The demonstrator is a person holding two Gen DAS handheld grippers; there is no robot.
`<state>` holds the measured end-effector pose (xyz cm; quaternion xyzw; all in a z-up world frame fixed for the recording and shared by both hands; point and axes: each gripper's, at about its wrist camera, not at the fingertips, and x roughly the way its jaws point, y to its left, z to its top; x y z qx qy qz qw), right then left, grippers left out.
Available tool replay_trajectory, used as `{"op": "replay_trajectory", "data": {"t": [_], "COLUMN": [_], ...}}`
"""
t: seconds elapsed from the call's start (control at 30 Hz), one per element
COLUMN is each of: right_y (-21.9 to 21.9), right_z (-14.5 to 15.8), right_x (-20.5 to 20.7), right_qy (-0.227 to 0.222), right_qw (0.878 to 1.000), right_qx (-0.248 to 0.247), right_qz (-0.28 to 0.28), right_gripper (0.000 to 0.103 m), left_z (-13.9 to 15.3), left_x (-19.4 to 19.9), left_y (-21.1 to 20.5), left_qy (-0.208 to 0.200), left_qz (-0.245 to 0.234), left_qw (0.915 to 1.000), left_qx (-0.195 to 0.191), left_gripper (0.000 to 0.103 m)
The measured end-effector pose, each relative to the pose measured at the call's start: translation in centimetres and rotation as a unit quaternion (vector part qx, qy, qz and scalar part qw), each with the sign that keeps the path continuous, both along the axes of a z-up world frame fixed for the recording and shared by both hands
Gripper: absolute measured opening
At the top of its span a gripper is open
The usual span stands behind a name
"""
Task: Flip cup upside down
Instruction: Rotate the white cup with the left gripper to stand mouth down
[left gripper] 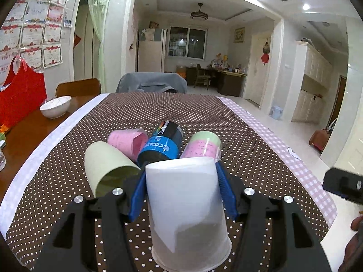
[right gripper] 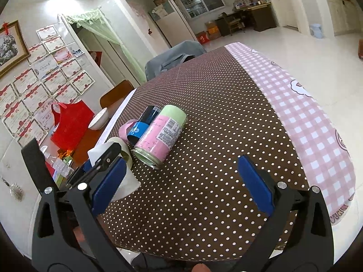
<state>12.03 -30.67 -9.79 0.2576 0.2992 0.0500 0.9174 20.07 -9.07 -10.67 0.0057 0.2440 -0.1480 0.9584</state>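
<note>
Holding the white cup [left gripper: 186,206] upside down between left tongs [left gripper: 182,181], rim near the bench [left gripper: 204,117]. Reading "CoolTowel" on the blue can [left gripper: 162,142] at 12 o'clock. Right tongs [right gripper: 181,181] wide, gripping nothing. Barcode showing on pink can [right gripper: 160,133], right view only.

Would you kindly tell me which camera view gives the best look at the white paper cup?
The left wrist view. There the white paper cup fills the centre, gripped between the left gripper with its blue pads on either side, its rim nearest the camera. The right wrist view catches only parts of the cup's white wall at its left edge, behind a blue pad.
</note>
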Motion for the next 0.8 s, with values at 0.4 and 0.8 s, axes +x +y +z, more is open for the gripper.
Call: {"op": "replay_trajectory", "data": {"t": [0.4, 0.8], "right_y": [-0.4, 2.6], "right_z": [-0.9, 0.0], "right_x": [0.2, -0.8], "right_qy": [0.008, -0.005], "right_qw": [1.000, 1.000], "right_qx": [-0.001, -0.016], "right_qz": [-0.002, 0.018], "right_gripper": [0.097, 0.097], "left_z": [-2.7, -2.6], "left_x": [-0.7, -3.8], "left_y": [-1.6, 0.9], "left_qy": [0.001, 0.000], "left_qz": [0.003, -0.002], "left_qw": [0.9973, 0.9982], "left_qx": [0.074, 0.059], "left_gripper": [0.065, 0.079]}}
